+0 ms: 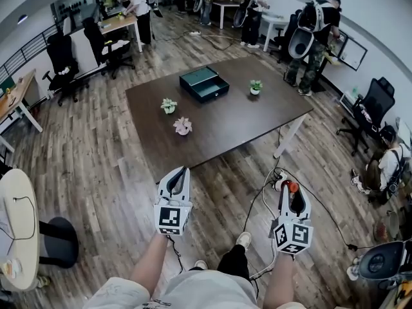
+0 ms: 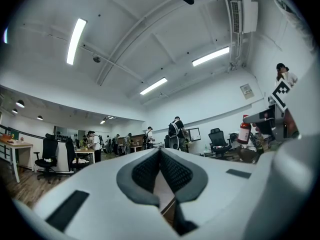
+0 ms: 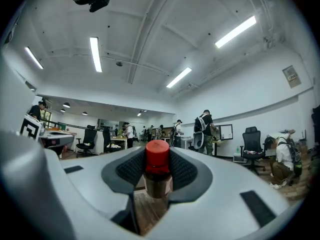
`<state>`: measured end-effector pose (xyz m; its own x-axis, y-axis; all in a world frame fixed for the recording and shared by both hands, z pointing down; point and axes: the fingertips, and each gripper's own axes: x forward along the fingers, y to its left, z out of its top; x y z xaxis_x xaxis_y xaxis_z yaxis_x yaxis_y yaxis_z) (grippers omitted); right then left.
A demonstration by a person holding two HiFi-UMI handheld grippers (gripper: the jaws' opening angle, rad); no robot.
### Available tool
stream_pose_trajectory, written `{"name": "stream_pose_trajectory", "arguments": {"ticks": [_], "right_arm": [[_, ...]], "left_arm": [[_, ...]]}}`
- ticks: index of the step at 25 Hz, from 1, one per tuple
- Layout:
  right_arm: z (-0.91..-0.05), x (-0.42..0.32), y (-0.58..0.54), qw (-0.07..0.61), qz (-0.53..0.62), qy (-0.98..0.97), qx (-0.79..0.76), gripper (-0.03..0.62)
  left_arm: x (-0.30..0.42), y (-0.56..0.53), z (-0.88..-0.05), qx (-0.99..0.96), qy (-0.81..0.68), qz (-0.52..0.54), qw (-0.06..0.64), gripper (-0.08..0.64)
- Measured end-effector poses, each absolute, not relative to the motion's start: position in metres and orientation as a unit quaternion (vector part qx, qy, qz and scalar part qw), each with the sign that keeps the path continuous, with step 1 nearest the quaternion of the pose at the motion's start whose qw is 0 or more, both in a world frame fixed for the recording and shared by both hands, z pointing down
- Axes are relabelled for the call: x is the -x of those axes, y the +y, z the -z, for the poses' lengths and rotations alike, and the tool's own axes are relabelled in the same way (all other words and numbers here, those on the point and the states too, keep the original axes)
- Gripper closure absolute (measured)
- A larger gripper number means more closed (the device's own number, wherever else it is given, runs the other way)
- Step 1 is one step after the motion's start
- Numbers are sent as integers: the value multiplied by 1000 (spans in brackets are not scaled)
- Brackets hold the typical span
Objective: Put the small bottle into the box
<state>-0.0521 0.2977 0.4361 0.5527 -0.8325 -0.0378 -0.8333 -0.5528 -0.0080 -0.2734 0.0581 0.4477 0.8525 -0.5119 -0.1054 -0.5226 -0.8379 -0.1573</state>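
The small bottle (image 3: 158,171), brown with a red cap, stands upright between the pads of my right gripper (image 3: 158,176), which is shut on it. In the head view the right gripper (image 1: 291,197) shows at the lower right with the bottle's red cap (image 1: 293,187) at its tip. It is also seen from the left gripper view, where the bottle (image 2: 244,132) shows at the right. My left gripper (image 1: 180,176) is at the lower left, and its jaws (image 2: 161,170) meet with nothing in them. The dark green box (image 1: 204,84) lies open on the dark table (image 1: 219,124), far ahead of both grippers.
Three small potted plants (image 1: 168,105) (image 1: 183,125) (image 1: 255,86) stand on the table around the box. Cables (image 1: 261,201) trail over the wooden floor near my feet. Office chairs (image 1: 61,63), desks and several people ring the room. A round white table (image 1: 16,227) is at the left.
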Motion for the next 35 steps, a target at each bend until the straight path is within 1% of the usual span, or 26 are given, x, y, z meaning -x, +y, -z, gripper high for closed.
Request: {"name": "stream_pose_trajectory", "arguments": {"ticks": [3, 8, 15, 20, 35], "right_arm": [[-439, 29, 294, 19, -14, 470, 882, 454], [-441, -28, 288, 26, -14, 468, 883, 454], [-440, -118, 287, 31, -10, 465, 885, 454], [-444, -170, 290, 29, -3, 467, 884, 454], [-462, -268, 288, 43, 18, 466, 884, 454]], "left_arm": [[252, 55, -448, 959, 267, -27, 95, 558], [194, 46, -446, 959, 264, -19, 104, 558], [109, 36, -436, 957, 275, -27, 83, 558], [57, 35, -433, 956, 281, -22, 81, 558], [-51, 34, -439, 958, 272, -4, 91, 558]]}}
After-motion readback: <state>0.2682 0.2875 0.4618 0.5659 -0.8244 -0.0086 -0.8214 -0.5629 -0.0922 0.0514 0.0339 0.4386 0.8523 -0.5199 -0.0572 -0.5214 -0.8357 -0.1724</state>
